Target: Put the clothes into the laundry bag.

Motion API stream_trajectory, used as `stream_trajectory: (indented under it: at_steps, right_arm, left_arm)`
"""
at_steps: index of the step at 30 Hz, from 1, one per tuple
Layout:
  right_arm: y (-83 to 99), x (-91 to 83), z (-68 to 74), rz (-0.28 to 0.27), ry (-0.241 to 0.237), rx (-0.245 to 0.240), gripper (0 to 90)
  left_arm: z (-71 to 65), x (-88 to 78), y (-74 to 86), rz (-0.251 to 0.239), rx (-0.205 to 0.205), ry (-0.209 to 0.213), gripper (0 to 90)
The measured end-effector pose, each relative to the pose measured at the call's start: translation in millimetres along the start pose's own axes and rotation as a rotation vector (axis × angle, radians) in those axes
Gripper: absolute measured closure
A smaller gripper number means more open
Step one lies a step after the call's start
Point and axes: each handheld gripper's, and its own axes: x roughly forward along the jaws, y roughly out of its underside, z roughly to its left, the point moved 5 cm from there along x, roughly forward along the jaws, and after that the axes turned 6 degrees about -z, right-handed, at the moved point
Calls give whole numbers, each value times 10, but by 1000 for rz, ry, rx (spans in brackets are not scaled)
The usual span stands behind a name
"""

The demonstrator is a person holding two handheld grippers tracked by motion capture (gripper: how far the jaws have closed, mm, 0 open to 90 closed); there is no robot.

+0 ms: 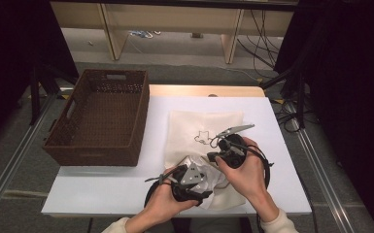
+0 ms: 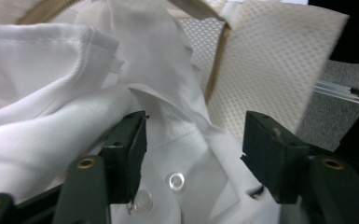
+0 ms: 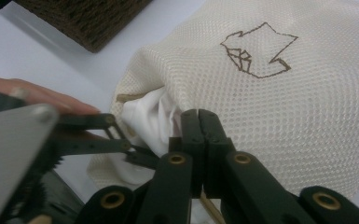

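Table [image 1: 102, 187]: white top, centre of the high view, bearing all items.
Basket [image 1: 73, 145]: brown wicker, upper left of the table, apart from the bag.
Bag [image 1: 201, 124]: cream mesh with a brown outline drawing, right of centre; its mouth lay at the lower edge, near the hands.
Shirt [image 2: 51, 126]: white, buttoned, bunched at the bag's mouth, partly inside the mesh; in the high view it showed at lower centre [image 1: 194, 162].
Left gripper [image 2: 193, 149]: lower centre of the high view [image 1: 187, 187]; jaws stood apart over the shirt's buttoned placket, cloth between them, pads not pressing it.
Right gripper [image 3: 199, 119]: right of the left one in the high view [image 1: 213, 158]; jaws closed tight together at the bag's mouth edge; whether mesh was pinched, I could not tell.
Hand [image 3: 42, 98]: at mid-left of the right gripper view, beside the shirt.
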Motion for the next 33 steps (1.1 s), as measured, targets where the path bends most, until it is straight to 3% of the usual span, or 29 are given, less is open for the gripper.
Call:
stream_trajectory:
  at_steps: [5, 7, 8, 9, 12, 13, 16, 21, 22, 25, 26, 29, 33]
  right_arm:
    - [-1, 1, 11, 3, 0, 3, 900]
    - [6, -8, 26, 15, 12, 21, 900]
    - [3, 14, 24, -8, 10, 23, 900]
    - [7, 2, 23, 8, 5, 17, 900]
    - [2, 15, 22, -16, 8, 10, 900]
    - [7, 0, 23, -1, 14, 9, 900]
    - [4, -7, 11, -2, 9, 6, 900]
    - [2, -4, 14, -3, 7, 8, 900]
    - [6, -2, 24, 2, 5, 20, 900]
    - [3, 10, 17, -5, 9, -3, 900]
    - [6, 4, 31, 3, 5, 14, 900]
    - [7, 5, 24, 5, 8, -2, 900]
    - [10, 20, 16, 2, 6, -6, 900]
  left_arm:
    - [-66, -154, 37, -14, 14, -10, 365]
    - [-68, -183, 82, 22, 52, -11, 352]
    - [-68, -184, 105, 36, 69, -17, 333]
    - [-81, -168, 126, 38, 56, -13, 333]
    - [-53, -135, 189, 73, 76, -22, 311]
    - [-55, -136, 192, 76, 76, -23, 308]
    - [-76, -193, 149, 53, 67, -24, 284]
    - [-68, -289, 212, 78, 75, -34, 259]
    - [-58, -260, 295, 113, 73, -33, 248]
    - [-42, -204, 365, 142, 80, -33, 241]
    - [-32, -163, 400, 156, 68, -32, 238]
    - [-8, -83, 445, 186, 74, -35, 238]
    - [31, 1, 428, 197, 49, -41, 241]
